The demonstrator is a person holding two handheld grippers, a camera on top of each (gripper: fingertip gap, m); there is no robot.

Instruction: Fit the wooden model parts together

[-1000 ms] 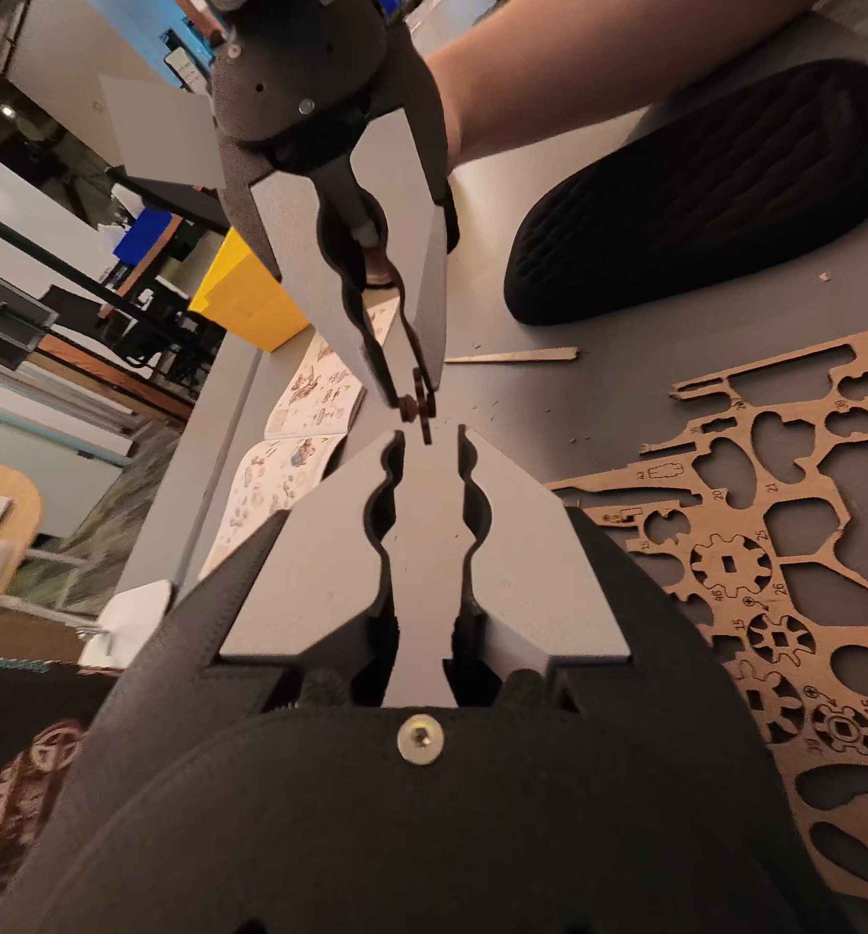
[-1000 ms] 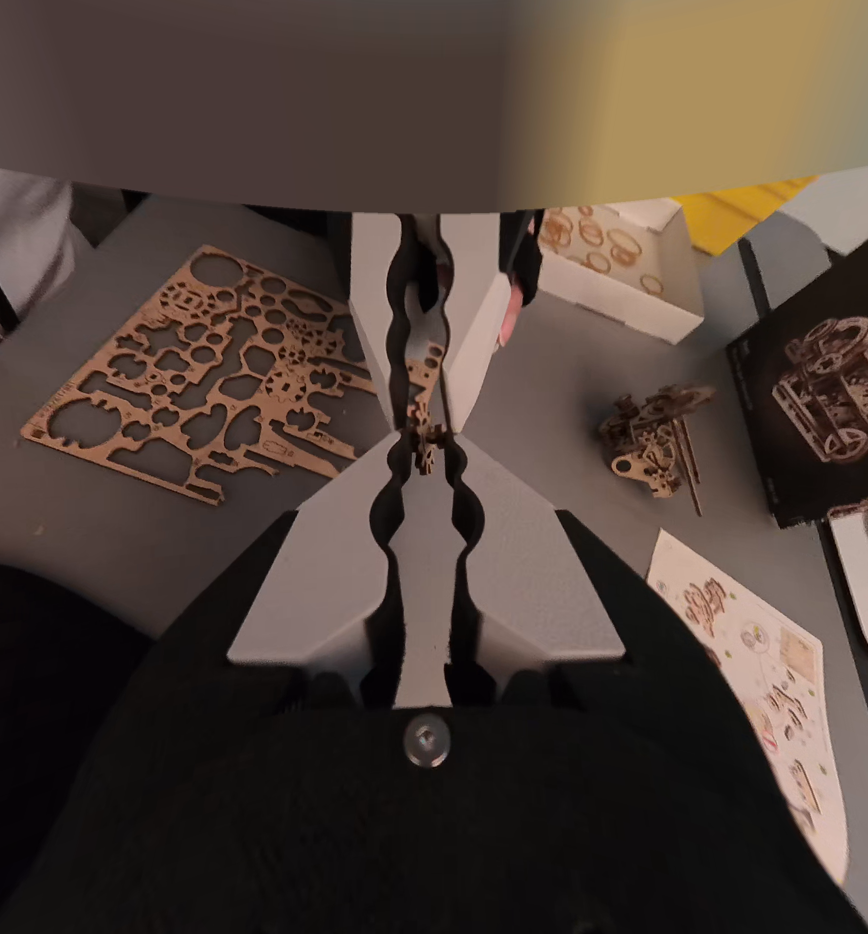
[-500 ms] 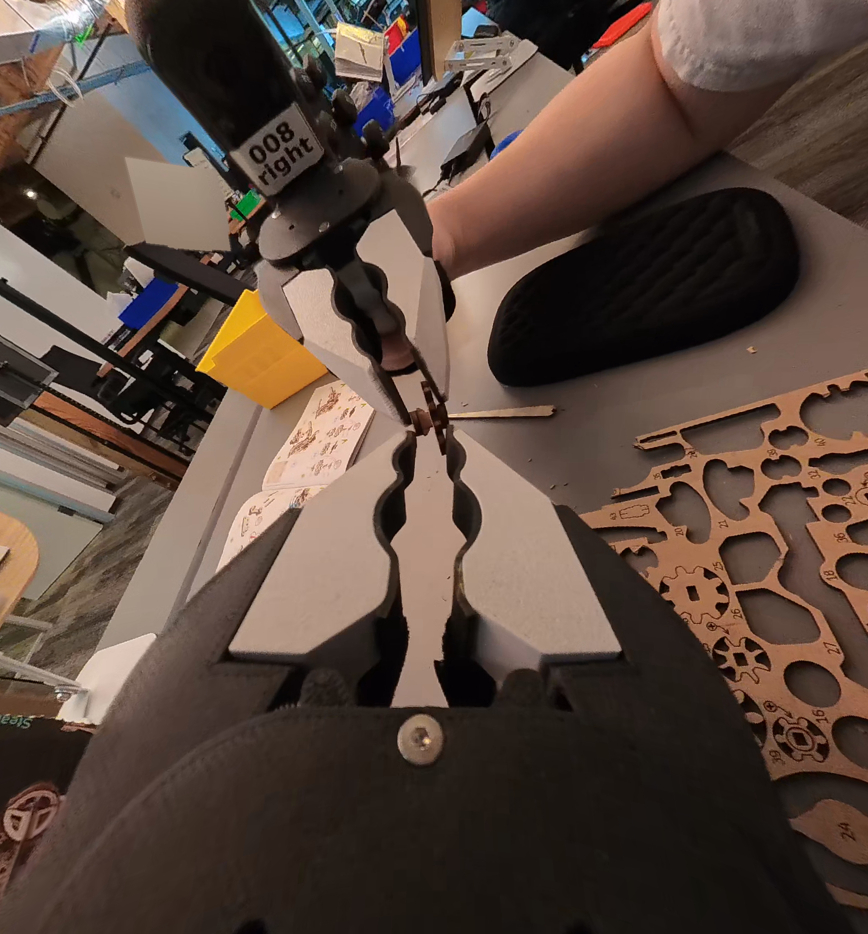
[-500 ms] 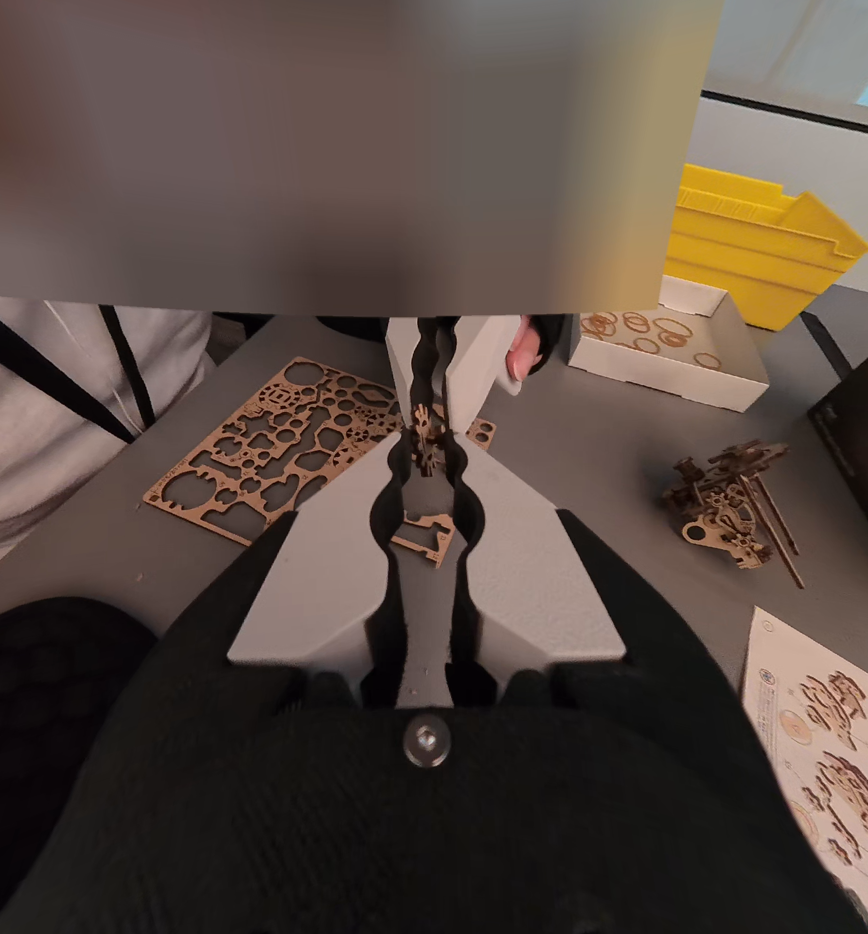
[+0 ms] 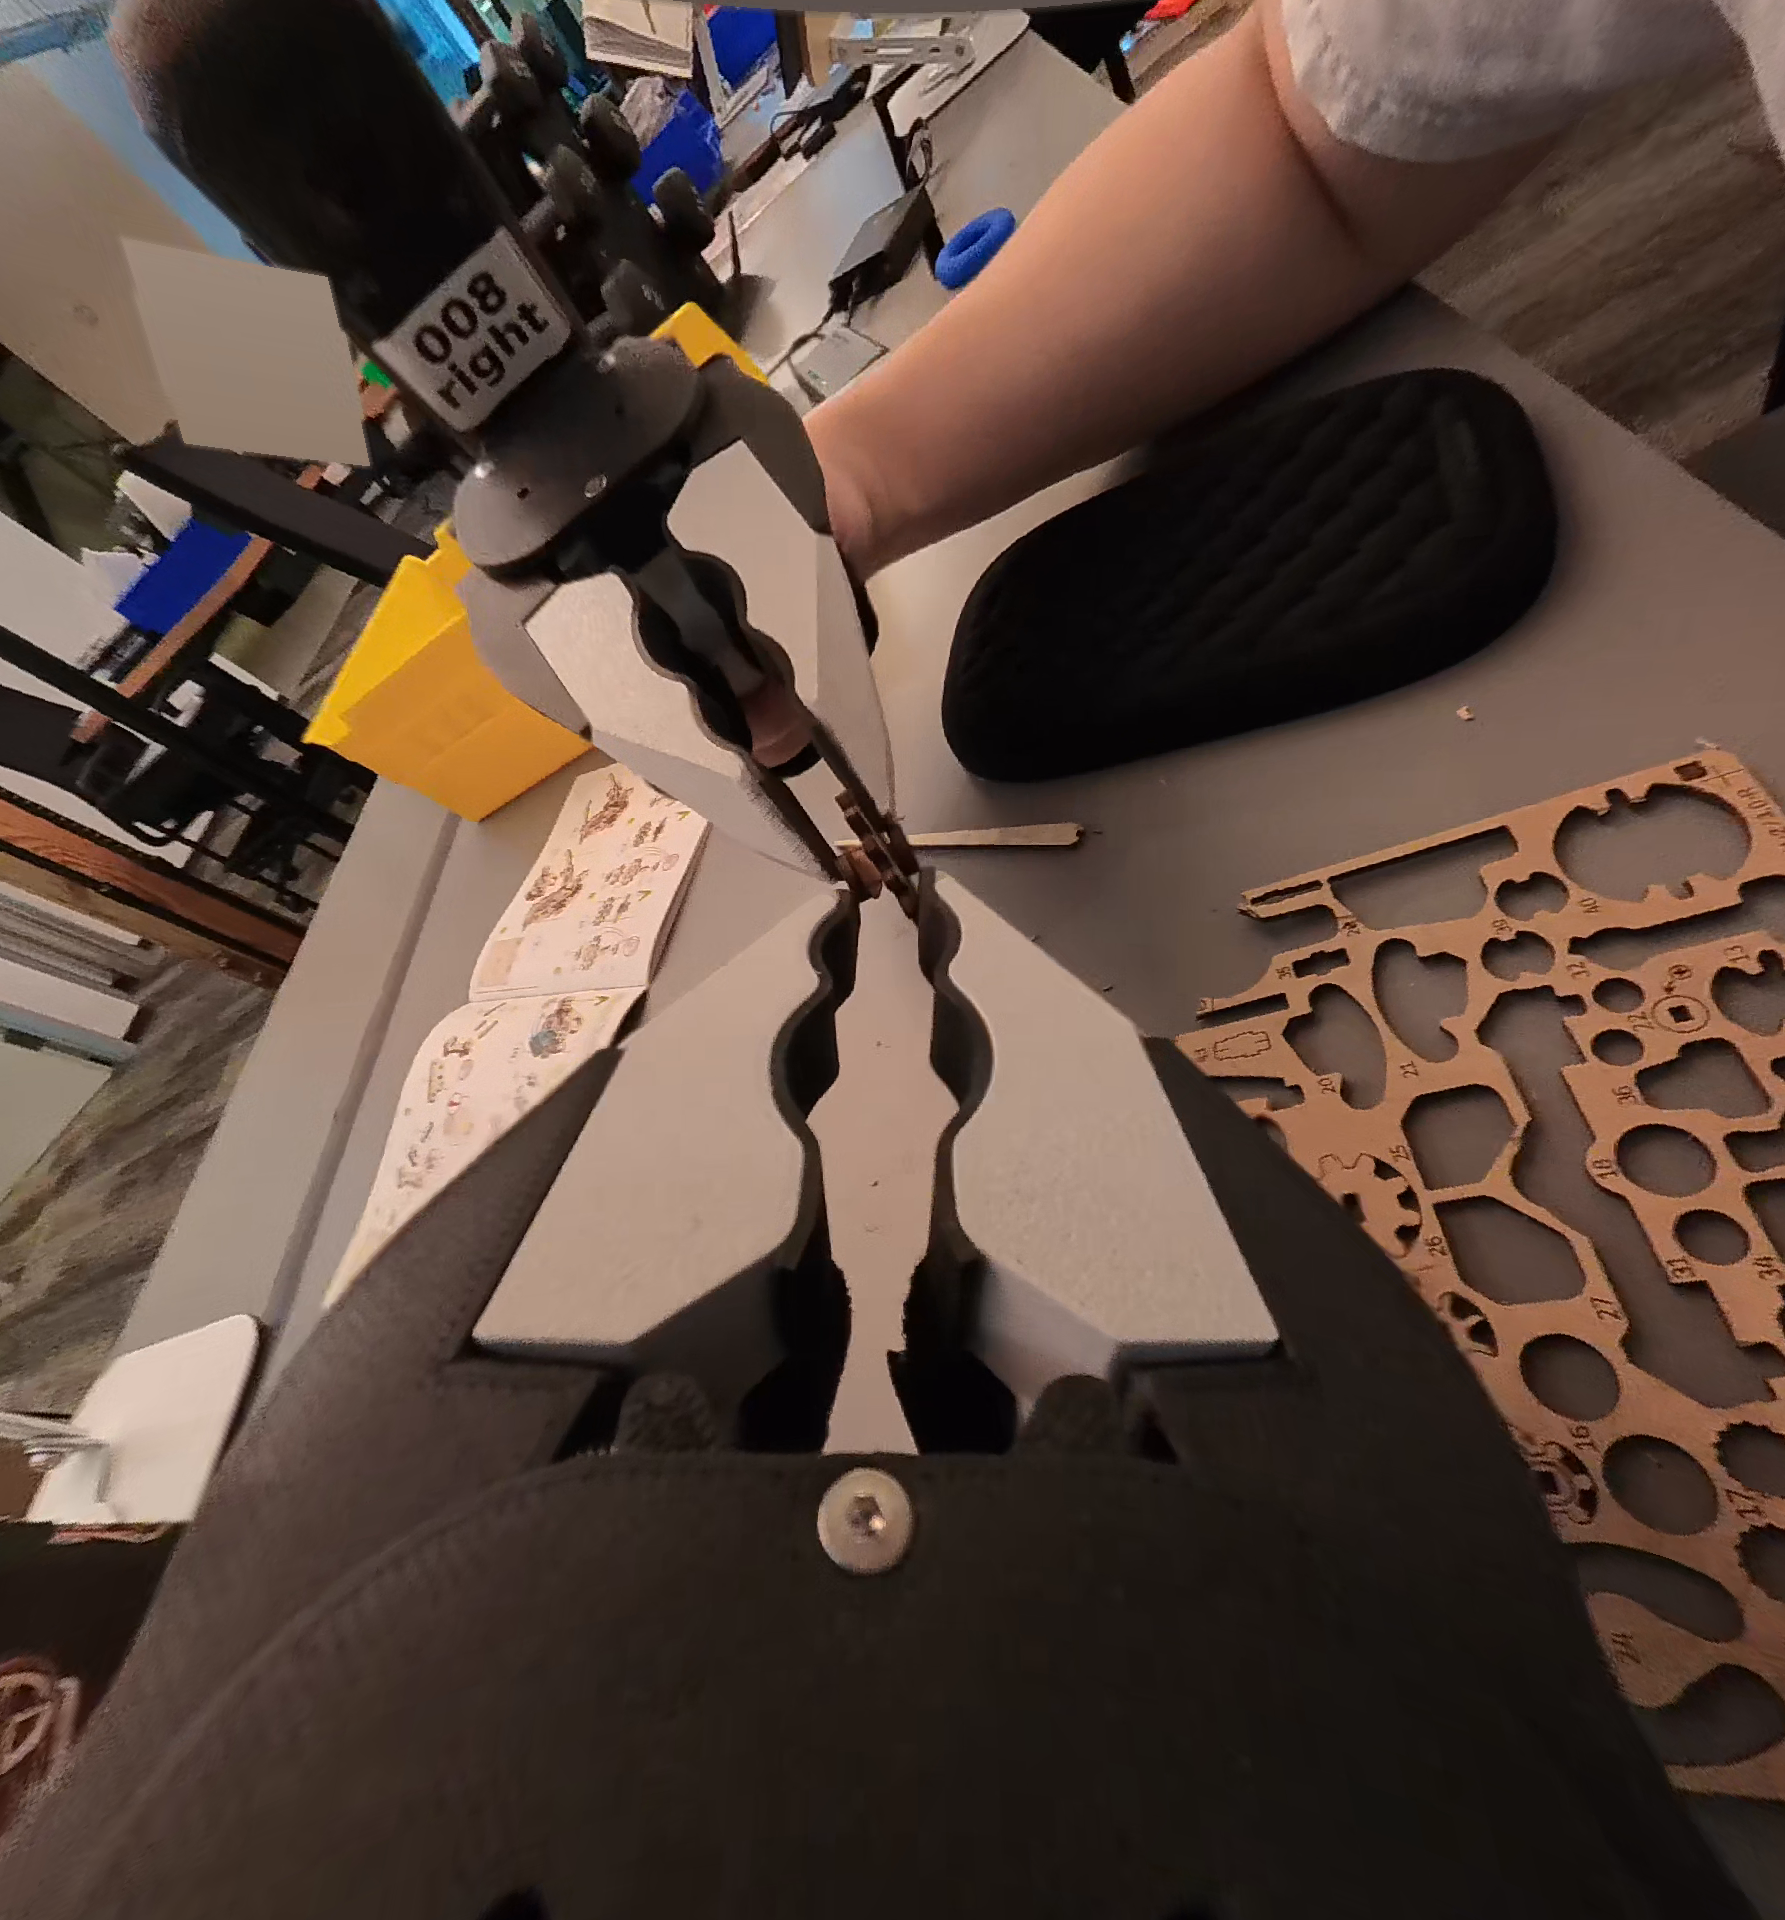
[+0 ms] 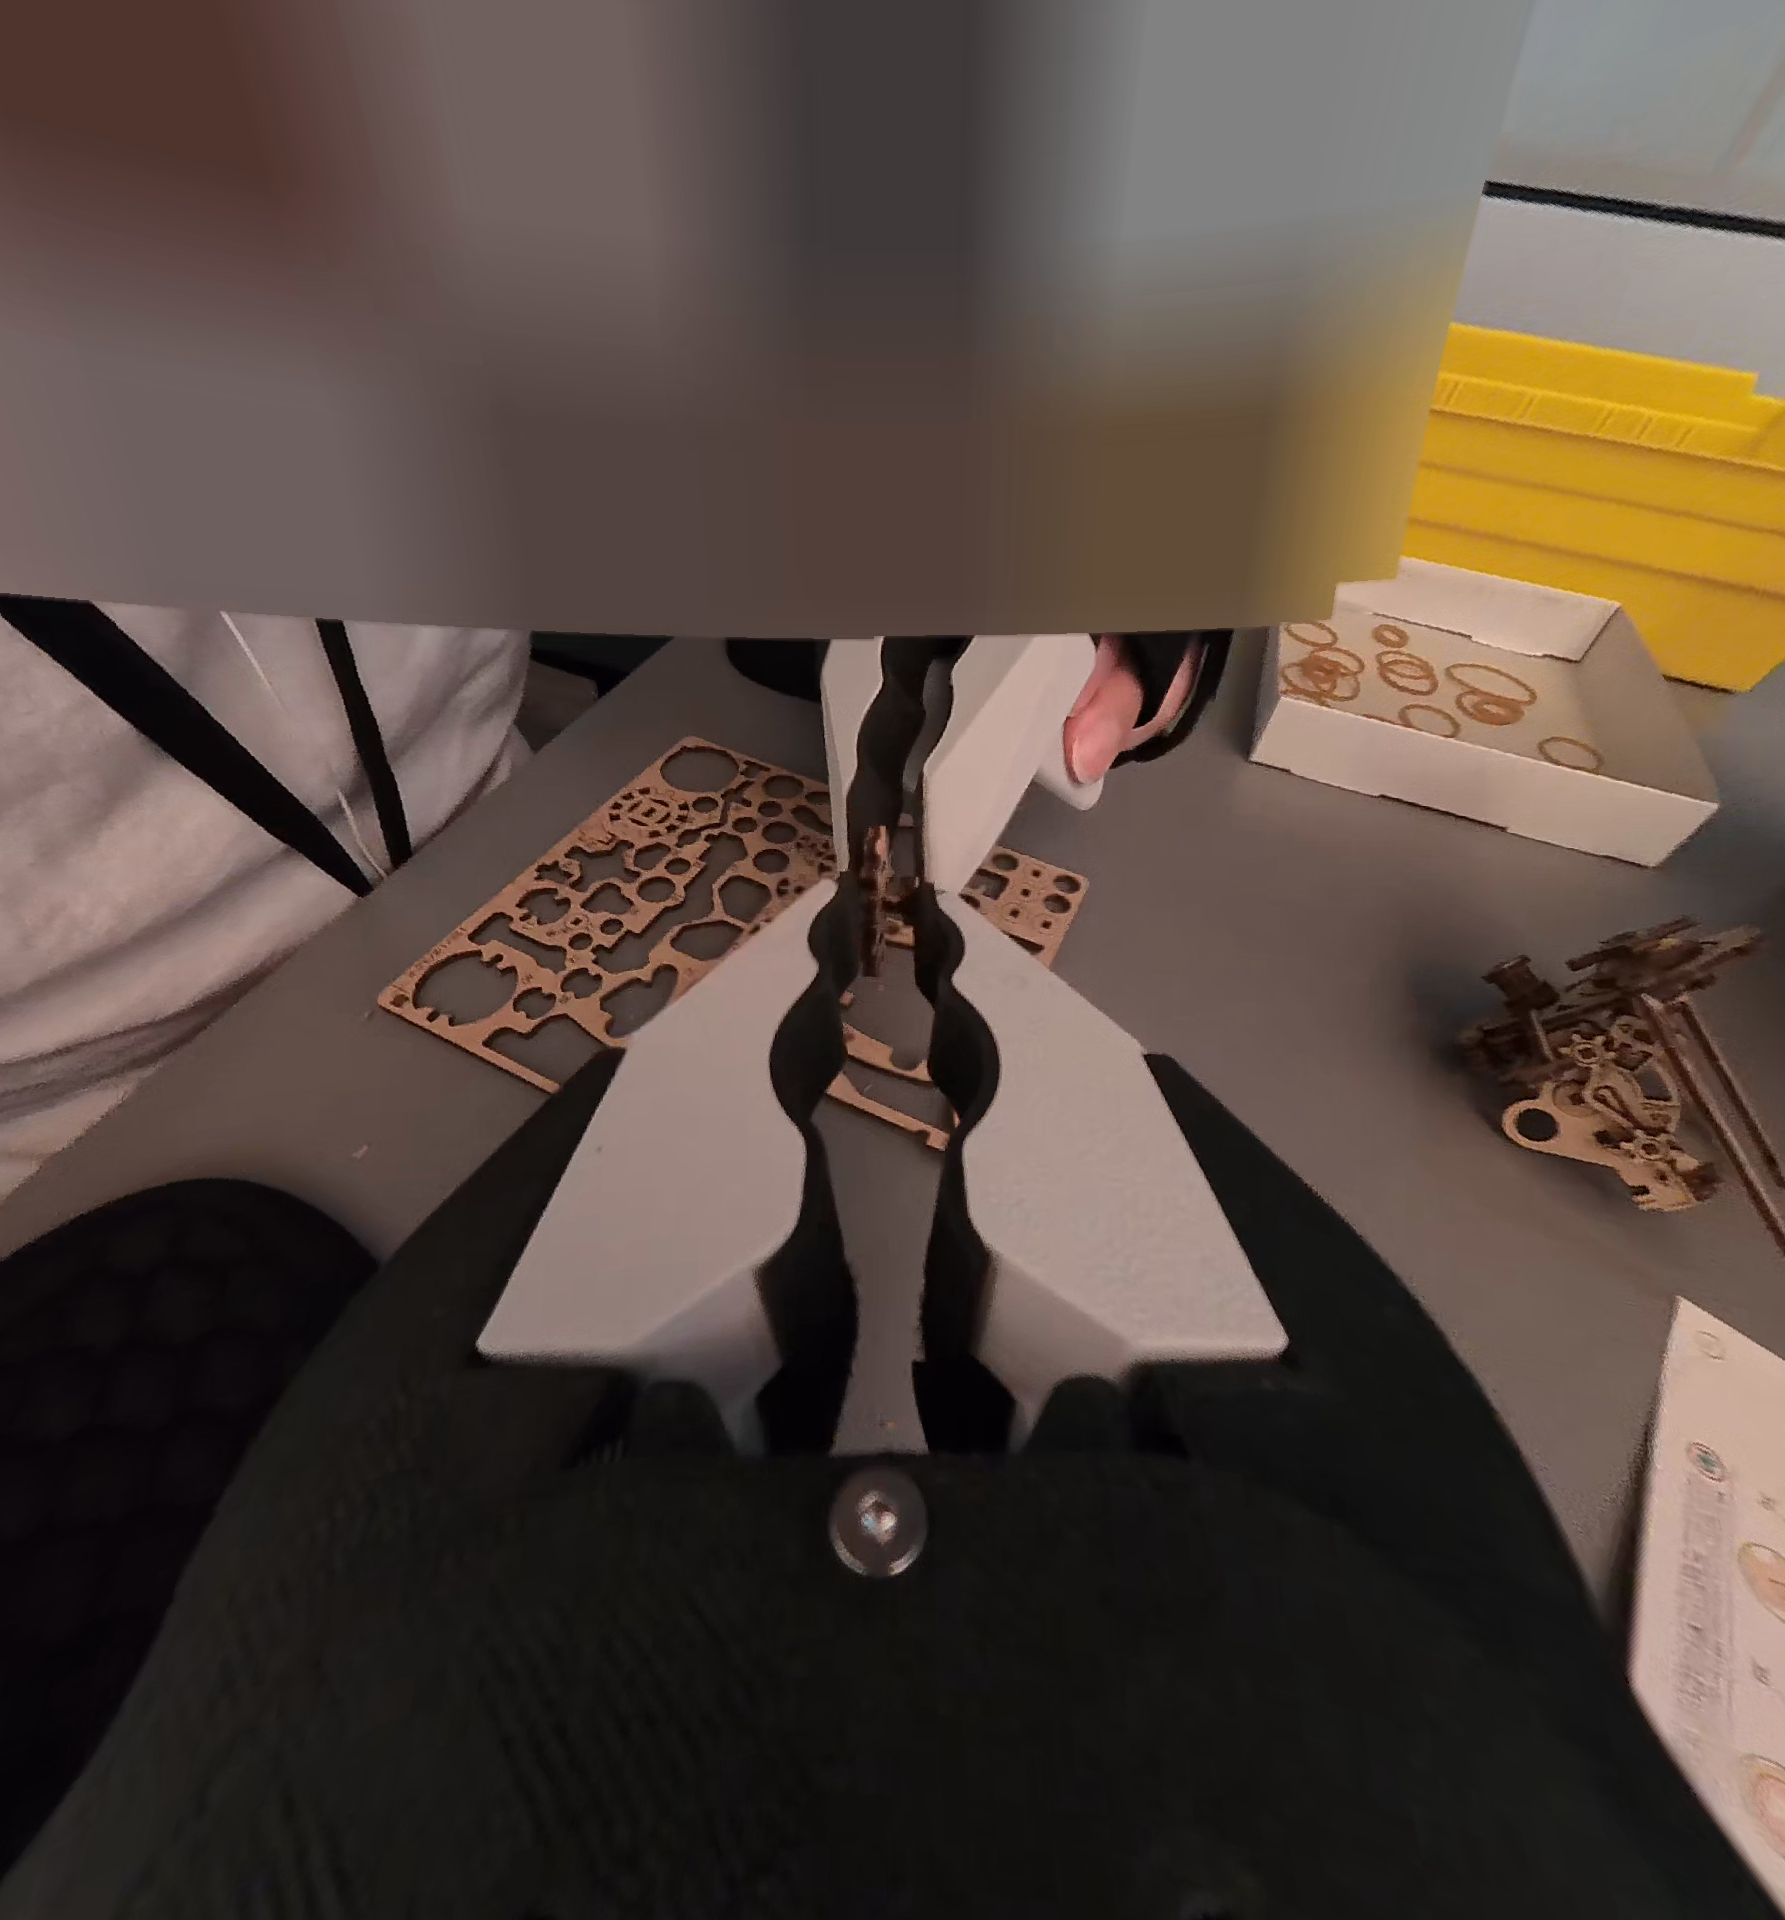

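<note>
1. Nearest to us, the left gripper [image 5: 880, 902] is pointing toward twelve o'clock, its fingers drawn close at the tips and pinching a small wooden part [image 5: 907, 891] edge-on.
2. Meeting it tip to tip, the right gripper [image 5: 834, 821] is coming in from eleven o'clock, its fingers pressed onto a little gear-like wooden piece [image 5: 860, 837]; both bits are hanging in the air above the grey table [image 5: 1127, 935], touching or nearly so.
3. These look like thin, light, stiff plywood, likely brittle at the teeth, so I'd say hold by the flat faces close to the joint and press gently, straight in.
4. Out at three o'clock the punched-out parts sheet [image 5: 1553, 1122] is lying flat.
5. From the right wrist view, a half-built wooden assembly [image 6: 1615, 1070] is sitting at three o'clock, well apart.
6. Farthest off, a black cushion [image 5: 1252, 561] is resting at one o'clock.
</note>
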